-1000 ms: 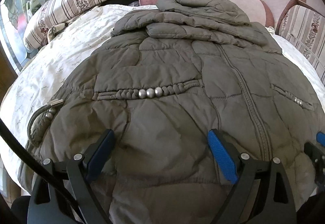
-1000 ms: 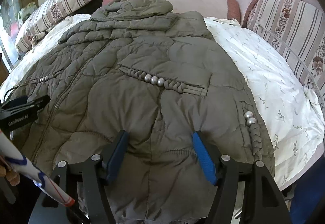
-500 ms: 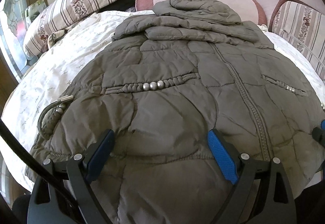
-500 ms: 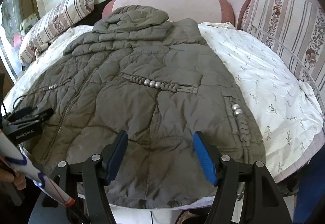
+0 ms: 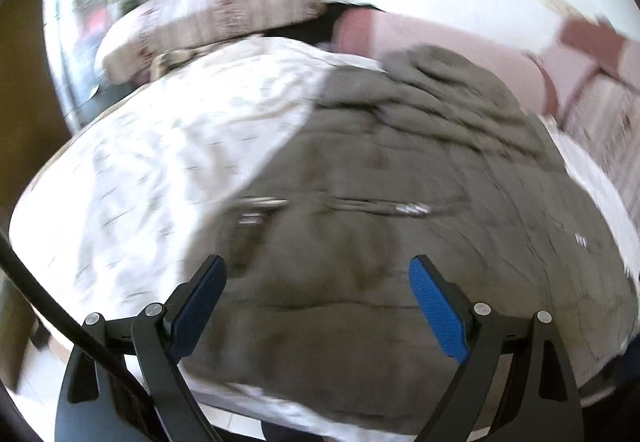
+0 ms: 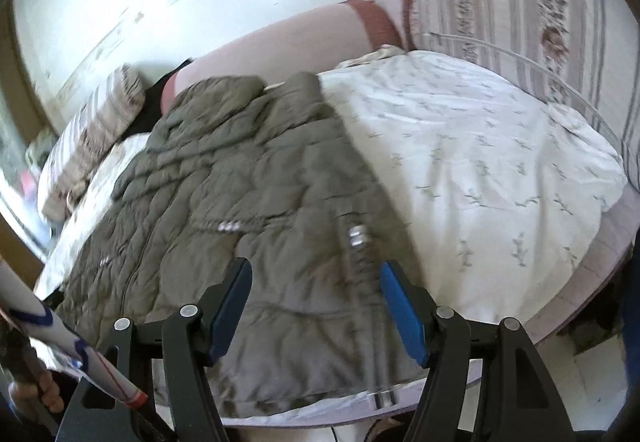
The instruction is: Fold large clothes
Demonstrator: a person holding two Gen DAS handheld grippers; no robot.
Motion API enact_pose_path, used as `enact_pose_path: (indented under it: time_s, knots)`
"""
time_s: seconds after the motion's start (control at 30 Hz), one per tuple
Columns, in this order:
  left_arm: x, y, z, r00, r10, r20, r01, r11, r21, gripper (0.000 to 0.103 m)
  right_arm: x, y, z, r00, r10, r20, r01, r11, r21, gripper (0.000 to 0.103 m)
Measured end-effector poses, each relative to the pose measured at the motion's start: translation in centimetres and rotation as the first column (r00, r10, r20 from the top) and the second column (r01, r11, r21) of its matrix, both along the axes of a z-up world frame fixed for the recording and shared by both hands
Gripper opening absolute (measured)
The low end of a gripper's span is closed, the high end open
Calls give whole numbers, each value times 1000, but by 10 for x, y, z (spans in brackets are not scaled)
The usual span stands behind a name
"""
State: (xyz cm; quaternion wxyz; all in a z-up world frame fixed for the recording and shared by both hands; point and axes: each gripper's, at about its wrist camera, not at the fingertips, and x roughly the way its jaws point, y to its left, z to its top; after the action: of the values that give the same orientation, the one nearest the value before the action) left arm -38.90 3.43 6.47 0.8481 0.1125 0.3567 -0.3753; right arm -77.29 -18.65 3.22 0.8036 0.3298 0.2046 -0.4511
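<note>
A large olive-grey quilted hooded coat (image 5: 400, 201) lies spread flat, front up, on a bed, hood toward the far cushions; it also shows in the right wrist view (image 6: 248, 201). Braided pocket trims with silver beads (image 6: 356, 236) mark its sides. My left gripper (image 5: 316, 290) is open and empty above the coat's hem near its left corner. My right gripper (image 6: 316, 294) is open and empty above the hem near the coat's right edge. Both views are motion-blurred.
The bed has a white floral sheet (image 6: 480, 161) (image 5: 168, 161). Striped bolsters (image 5: 224, 13) and pink cushions (image 5: 440, 37) line the far side, with a striped backrest (image 6: 520, 1) at right. The bed's near edge (image 6: 560, 314) drops to the floor.
Both grippers have pulled back from the coat toward the bed's near edge and swung outward, the left to the left and the right to the right. Jaws stay open.
</note>
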Motion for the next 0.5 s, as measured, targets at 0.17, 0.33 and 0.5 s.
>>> enact_pose_path:
  time_s: [0.17,0.33,0.5]
  knots:
    - [45,35,-4,990,121,-78,-125,991,-49,92,-39,-24,-15,990,-93,107,84,992,91,72]
    - [73,48,-27,962,156,-223,-174,983,-62,92,-68,-43,-36,956,-140,259,82,971,224,72]
    - [82,52,-39,933,142,-329,-186,977,-105,92,-66,-48,-51,934,-134,330,30,953,302,72]
